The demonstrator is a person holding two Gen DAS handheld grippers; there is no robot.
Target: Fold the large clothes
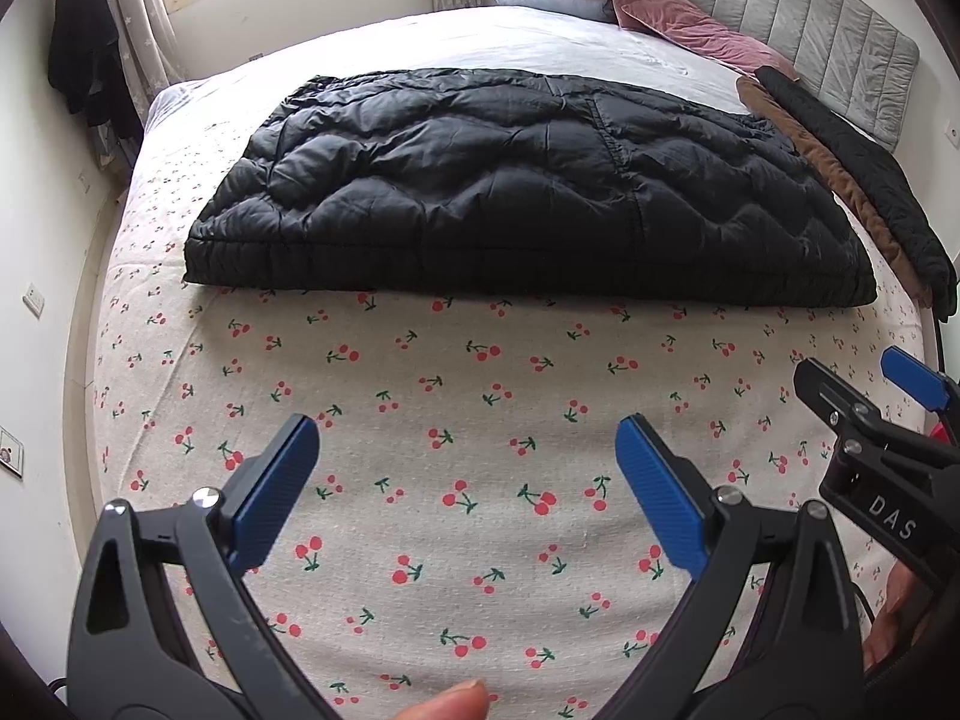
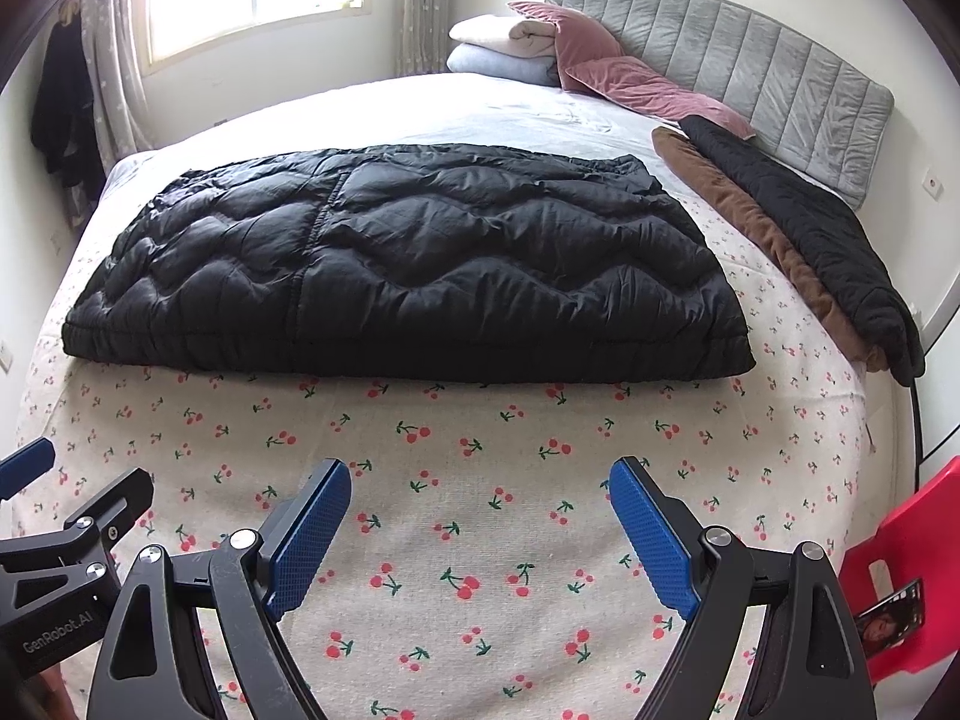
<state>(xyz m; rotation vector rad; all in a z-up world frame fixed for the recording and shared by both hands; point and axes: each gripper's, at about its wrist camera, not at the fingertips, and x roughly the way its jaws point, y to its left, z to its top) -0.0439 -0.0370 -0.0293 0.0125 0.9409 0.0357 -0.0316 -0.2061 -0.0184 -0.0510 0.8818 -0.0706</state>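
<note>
Ahead: folded black jacket (image 2: 408, 264) beyond open right claw (image 2: 480, 480), apart.

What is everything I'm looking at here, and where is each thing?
Quilted jacket: one, black, folded flat mid-bed.
Cherry-print sheet: one, cream with red cherries, covering the near bed.
Garments: two, brown and black, along the bed's right edge.
Pillows: two, pink, against the headboard.
Folded blankets: two, white over pale blue, far corner.
Headboard: one, grey, padded.
Dark clothing: hanging by the window, left.
Red stool: one, right of bed.
Left gripper: open, over the sheet.
Right gripper: open, over the sheet.
</note>
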